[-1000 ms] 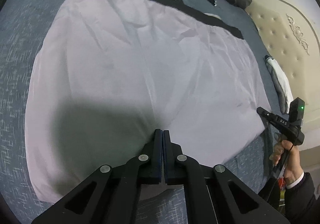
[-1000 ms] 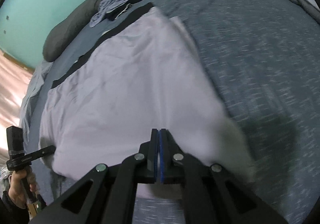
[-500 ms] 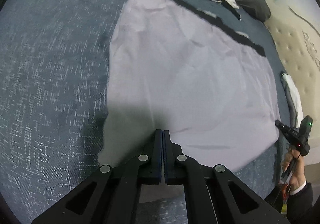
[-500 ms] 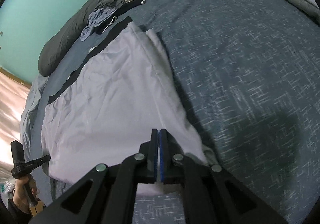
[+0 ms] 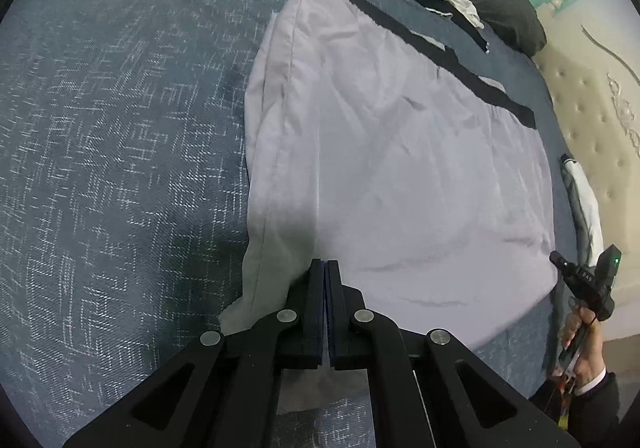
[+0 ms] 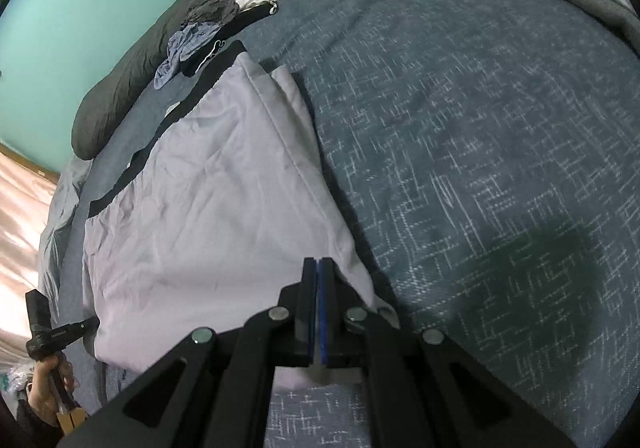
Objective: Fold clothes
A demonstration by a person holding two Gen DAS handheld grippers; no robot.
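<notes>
- Lilac-grey garment (image 5: 400, 168) lying flat on a blue-grey woven bedspread (image 5: 120, 128), black waistband (image 5: 420, 44) at the far end.
- Wider a second ago; now narrower, with one long side turned in on itself as a doubled strip. Seen at the left in the left wrist view, at the right in the right wrist view.
- Judged as a lengthwise fold being laid or just laid.
- Left gripper (image 5: 324, 264) at the near hem, fingers pressed together; cloth between them not confirmable.
- Right gripper (image 6: 318, 262) likewise pressed together over the near hem.
- Broad bare bedspread beside the fold; heap of clothes (image 6: 208, 20) and dark pillow (image 5: 500, 0) far off; padded headboard (image 5: 592, 120) at the right.
</notes>
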